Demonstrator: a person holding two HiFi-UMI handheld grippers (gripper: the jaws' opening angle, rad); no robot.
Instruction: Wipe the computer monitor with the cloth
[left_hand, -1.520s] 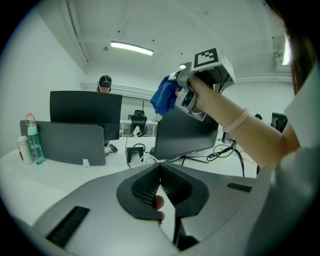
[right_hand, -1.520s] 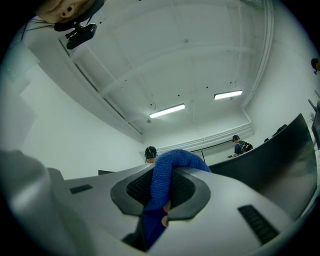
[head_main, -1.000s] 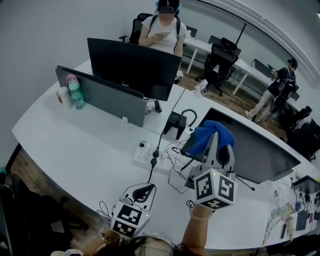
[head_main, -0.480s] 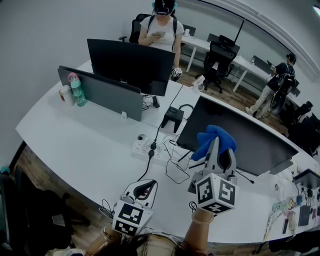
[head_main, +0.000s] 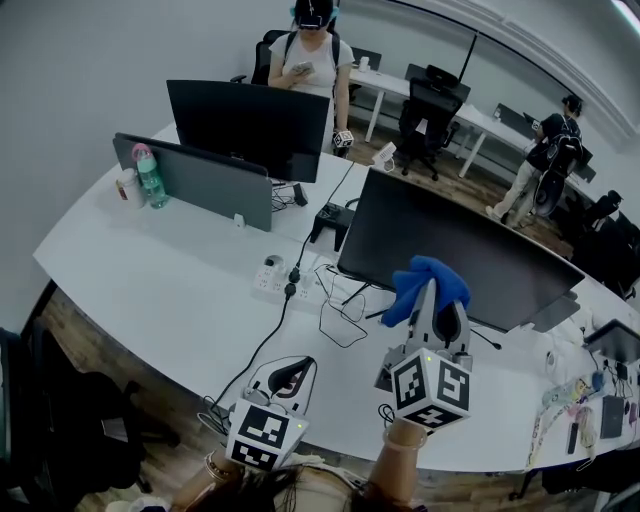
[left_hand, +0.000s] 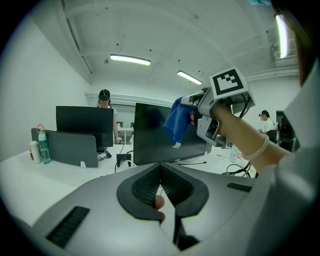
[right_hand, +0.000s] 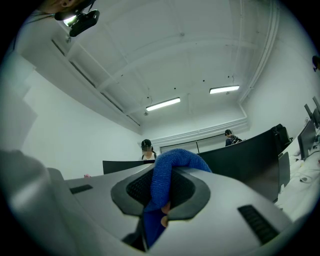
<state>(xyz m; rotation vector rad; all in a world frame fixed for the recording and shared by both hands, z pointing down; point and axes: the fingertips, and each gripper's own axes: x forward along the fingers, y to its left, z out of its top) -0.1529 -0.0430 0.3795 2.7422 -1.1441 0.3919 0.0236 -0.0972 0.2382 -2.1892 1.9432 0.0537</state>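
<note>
Head view: right gripper (head_main: 438, 312) up before the monitor (head_main: 480, 265), jaws pinching the blue cloth (head_main: 425, 283); contact with screen unclear. Left gripper (head_main: 289, 374) low over the worktop (head_main: 170, 290), jaws pressed together, empty. Approach step; next, press cloth flat, sweep.

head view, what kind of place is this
Most likely an open-plan office: long white desks, several computer monitors, and rolling office chairs at the far desks.

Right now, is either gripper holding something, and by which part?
The right gripper holds the blue cloth, pinched at a fold between its jaws, with the rest bunched above them. The left gripper is shut on nothing.
</note>
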